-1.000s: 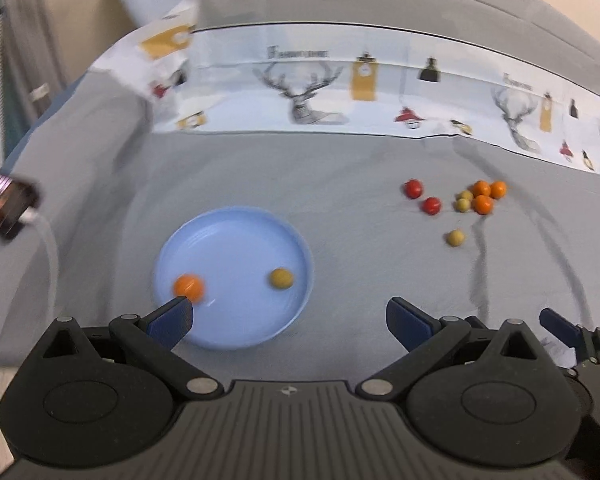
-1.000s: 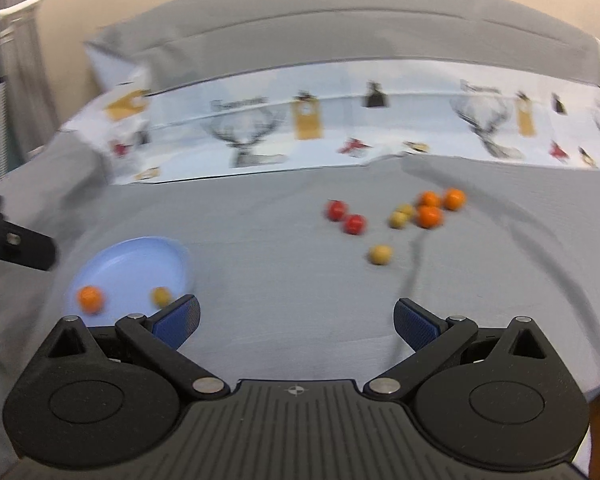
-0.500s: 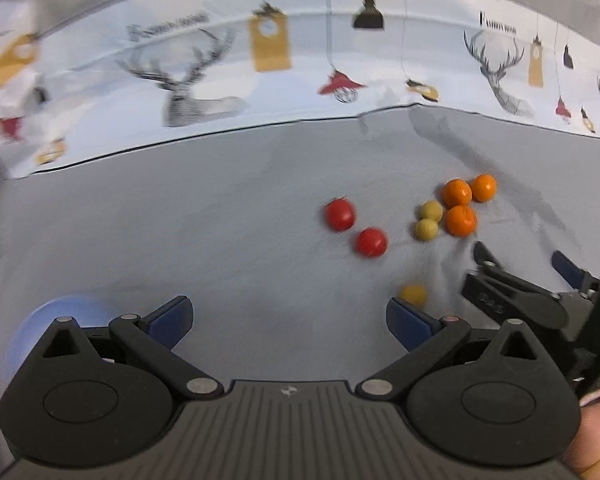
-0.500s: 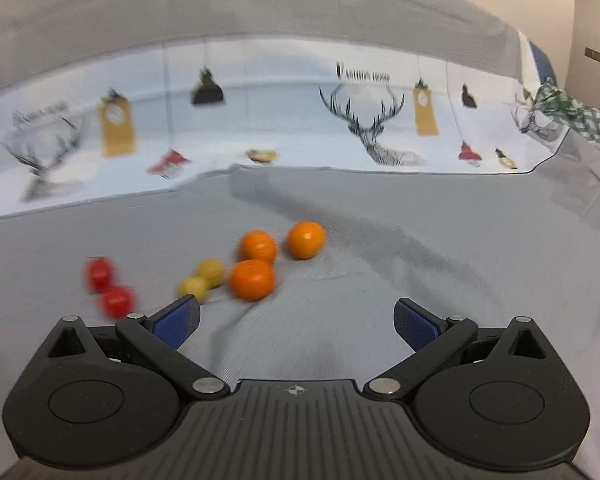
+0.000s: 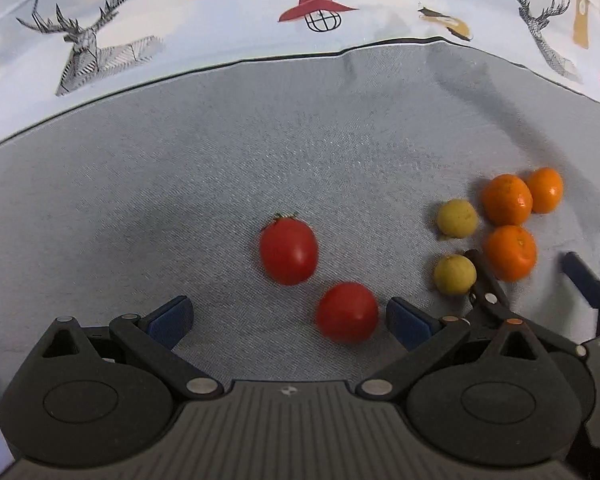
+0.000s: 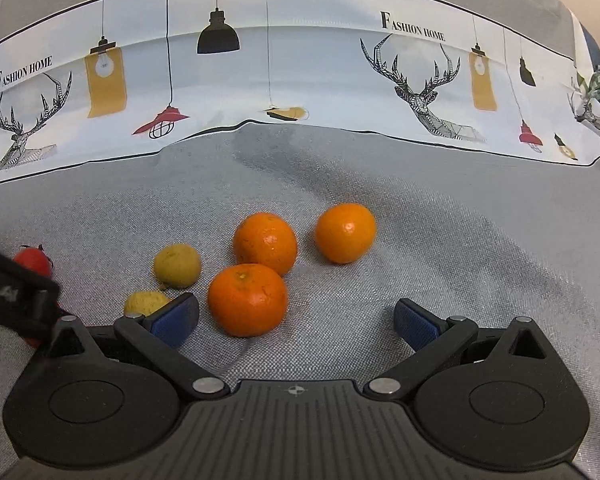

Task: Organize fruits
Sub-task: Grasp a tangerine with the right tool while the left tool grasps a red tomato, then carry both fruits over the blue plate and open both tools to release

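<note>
While its jaws are closing, the left gripper (image 5: 287,318) is framing the near tomato (image 5: 347,312), pads not yet touching. The right gripper (image 6: 296,320) is gaping empty, the near orange (image 6: 247,299) lying just inside its left pad (image 6: 176,316) on the grey cloth (image 6: 440,248).

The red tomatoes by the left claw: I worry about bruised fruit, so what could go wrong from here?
1. The left claw is closing with the near tomato off-centre, beside its right finger; the finger may nudge it away rather than grip it.
2. The right claw is open beside the nearest orange, whose neighbours may roll when it is lifted.
3. Both claws work close together, so they might collide.
</note>
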